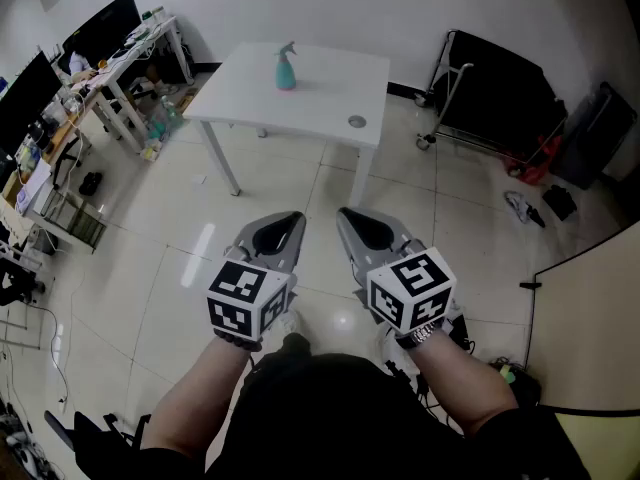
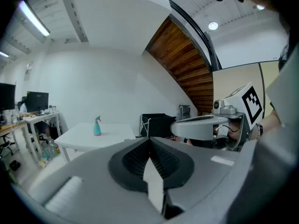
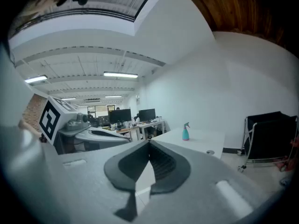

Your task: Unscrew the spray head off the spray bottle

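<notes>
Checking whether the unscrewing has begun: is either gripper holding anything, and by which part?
Nothing is held. The left gripper and right gripper are both shut and empty; the spray bottle stands untouched on the white table.

White table [image 1: 322,86] bears teal spray bottle [image 1: 286,69] (upright), grey disc [image 1: 356,121].

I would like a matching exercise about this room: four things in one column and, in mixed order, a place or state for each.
Things
1. teal plastic spray bottle
2. small grey round disc
3. black wheeled trolley
4. left hand-held gripper

Places or states
A. jaws shut on nothing
B. on the floor, right of the table
C. upright on the far half of the white rectangular table
D. flat near the table's near edge

Pairs: 1-C, 2-D, 3-B, 4-A
</notes>
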`<state>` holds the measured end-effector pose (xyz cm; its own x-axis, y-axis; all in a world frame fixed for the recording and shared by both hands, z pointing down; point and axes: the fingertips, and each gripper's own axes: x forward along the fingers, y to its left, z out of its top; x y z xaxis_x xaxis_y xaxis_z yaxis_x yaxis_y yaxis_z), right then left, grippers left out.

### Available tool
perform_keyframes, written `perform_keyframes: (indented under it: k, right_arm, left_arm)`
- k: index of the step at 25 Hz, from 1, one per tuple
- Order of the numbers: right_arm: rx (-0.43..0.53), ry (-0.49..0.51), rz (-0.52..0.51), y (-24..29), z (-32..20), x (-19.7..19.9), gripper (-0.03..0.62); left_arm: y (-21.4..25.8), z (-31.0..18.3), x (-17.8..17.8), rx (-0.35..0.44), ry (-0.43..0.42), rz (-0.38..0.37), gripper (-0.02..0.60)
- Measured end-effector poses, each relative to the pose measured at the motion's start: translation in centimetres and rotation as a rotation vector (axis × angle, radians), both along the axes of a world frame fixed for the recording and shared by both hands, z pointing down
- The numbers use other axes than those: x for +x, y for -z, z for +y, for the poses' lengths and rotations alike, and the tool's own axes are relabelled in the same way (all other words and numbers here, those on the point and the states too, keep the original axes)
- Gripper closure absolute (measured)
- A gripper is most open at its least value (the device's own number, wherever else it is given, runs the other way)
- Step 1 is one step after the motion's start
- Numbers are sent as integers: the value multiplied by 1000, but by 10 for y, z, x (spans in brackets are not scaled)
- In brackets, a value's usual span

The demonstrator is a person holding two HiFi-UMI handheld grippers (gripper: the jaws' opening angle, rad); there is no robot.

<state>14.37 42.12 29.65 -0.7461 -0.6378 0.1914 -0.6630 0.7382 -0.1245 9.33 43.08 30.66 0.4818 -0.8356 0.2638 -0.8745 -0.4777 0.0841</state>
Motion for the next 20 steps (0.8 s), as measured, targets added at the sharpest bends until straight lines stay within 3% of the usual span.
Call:
perform_keyframes:
  k: [20]
  right_arm:
    - [-12, -15, 47, -5, -128, -98, 602]
  left_arm:
    - [-9, -128, -97, -17, -17, 31, 566]
